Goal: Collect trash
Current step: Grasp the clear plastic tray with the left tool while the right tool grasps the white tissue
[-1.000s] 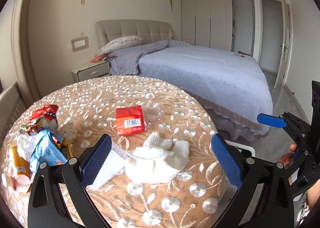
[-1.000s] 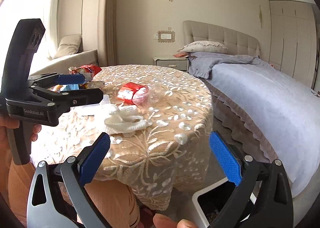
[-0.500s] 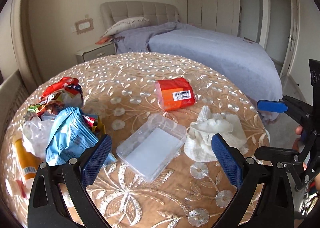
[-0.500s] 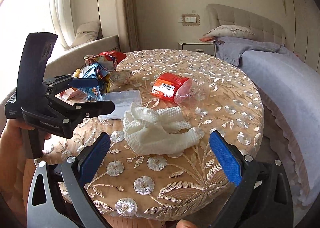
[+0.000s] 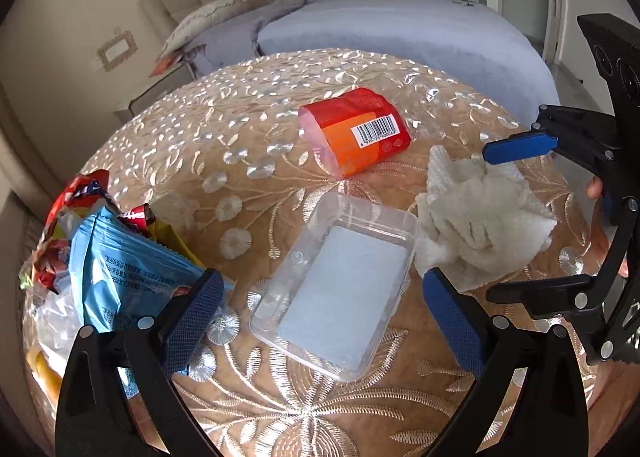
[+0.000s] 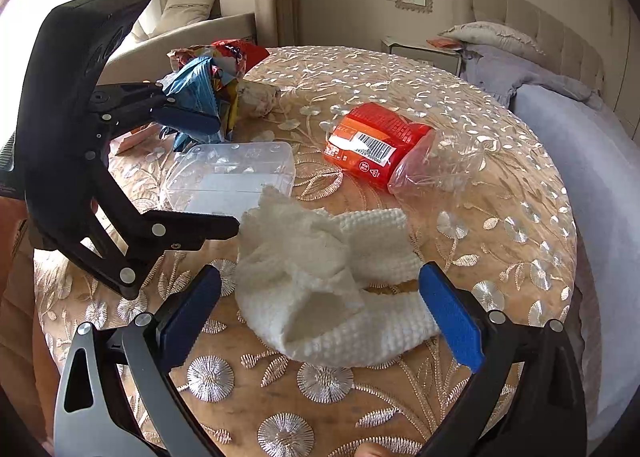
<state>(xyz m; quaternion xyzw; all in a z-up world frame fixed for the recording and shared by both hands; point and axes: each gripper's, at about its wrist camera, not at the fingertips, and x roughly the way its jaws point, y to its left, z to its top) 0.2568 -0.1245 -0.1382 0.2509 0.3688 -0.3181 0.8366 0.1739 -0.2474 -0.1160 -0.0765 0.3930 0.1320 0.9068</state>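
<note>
Trash lies on a round table with an embroidered cloth (image 5: pixel 256 129). A clear plastic tray (image 5: pixel 340 285) sits between the wide fingers of my open left gripper (image 5: pixel 324 321), just above it. A crumpled white paper towel (image 6: pixel 320 273) lies between the fingers of my open right gripper (image 6: pixel 320 321). Beyond them rests a red-orange wrapper with a barcode (image 5: pixel 356 133) (image 6: pixel 372 145) and its clear plastic end. The towel (image 5: pixel 480 225) also shows at right in the left wrist view, under the right gripper (image 5: pixel 520 217). The left gripper (image 6: pixel 200 173) spans the tray (image 6: pixel 236 177).
A heap of snack wrappers, with a blue bag (image 5: pixel 124 269) (image 6: pixel 196 77) on top, fills the table's left side. An orange tube (image 5: pixel 44 373) lies at the edge. A bed (image 5: pixel 400 29) stands behind the table, a nightstand (image 6: pixel 420 53) and a sofa (image 6: pixel 188 25) by the wall.
Both grippers have come forward and lower over the table. The tray now lies between the left fingers and the towel between the right fingers. Both stay open.
</note>
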